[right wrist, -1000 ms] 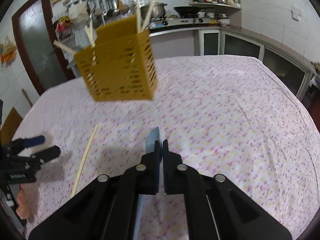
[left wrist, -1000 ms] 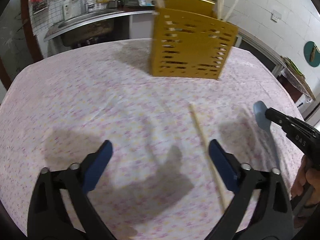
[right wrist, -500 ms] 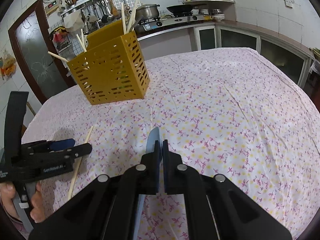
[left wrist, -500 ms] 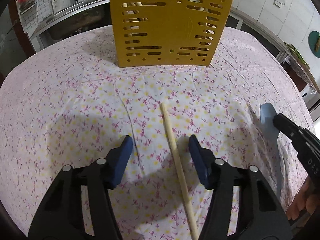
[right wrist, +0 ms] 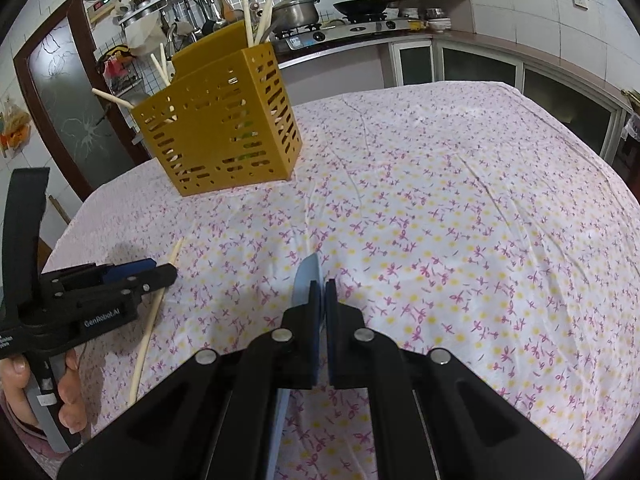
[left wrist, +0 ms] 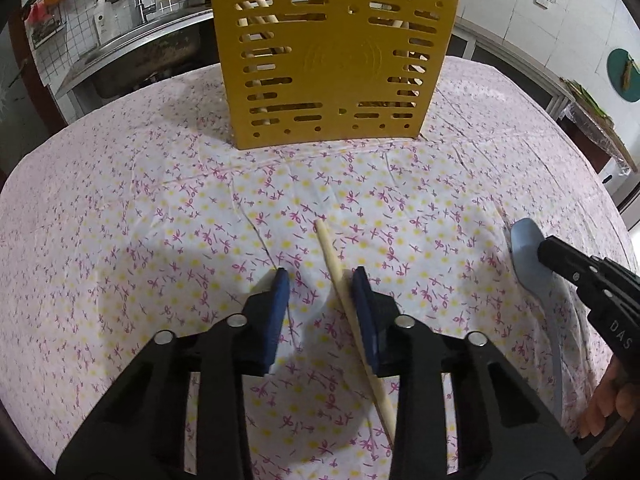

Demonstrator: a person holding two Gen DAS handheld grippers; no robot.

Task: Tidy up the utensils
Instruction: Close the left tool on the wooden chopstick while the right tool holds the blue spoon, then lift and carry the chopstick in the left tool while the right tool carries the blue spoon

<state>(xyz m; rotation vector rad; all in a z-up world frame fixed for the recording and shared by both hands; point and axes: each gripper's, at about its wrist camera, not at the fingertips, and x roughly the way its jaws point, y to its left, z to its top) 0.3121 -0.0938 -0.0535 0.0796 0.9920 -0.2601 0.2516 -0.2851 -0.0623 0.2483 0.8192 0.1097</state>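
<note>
A floral tablecloth [left wrist: 160, 208] in pink and yellow covers the counter and carries everything in play. Toward its far side stands a mustard-yellow slotted utensil caddy [left wrist: 332, 68], upright, with several pale chopsticks [right wrist: 260, 12] poking out of its top at slants. In the right wrist view the caddy sits to the left of centre, well apart from both tools. The left gripper [left wrist: 320, 292] hangs low over the cloth with its blue-padded fingers [left wrist: 280, 300] on either side of a single wooden chopstick [left wrist: 344, 292] that lies flat on the cloth, pointing roughly toward the caddy; the fingers have just been closing, the right-hand pad is touching or just beside the stick and the left-hand pad stands clear of it, so the chopstick is not yet pinched. A hand [right wrist: 24, 384] holds this gripper's handle at the left edge of the right wrist view. The right gripper [right wrist: 322, 300] is closed on a light blue spoon [right wrist: 306, 284], whose rounded end sticks up beyond the fingertips, while its handle runs back beneath the gripper. In the left wrist view the spoon is near the right edge, well apart from the chopstick.
</note>
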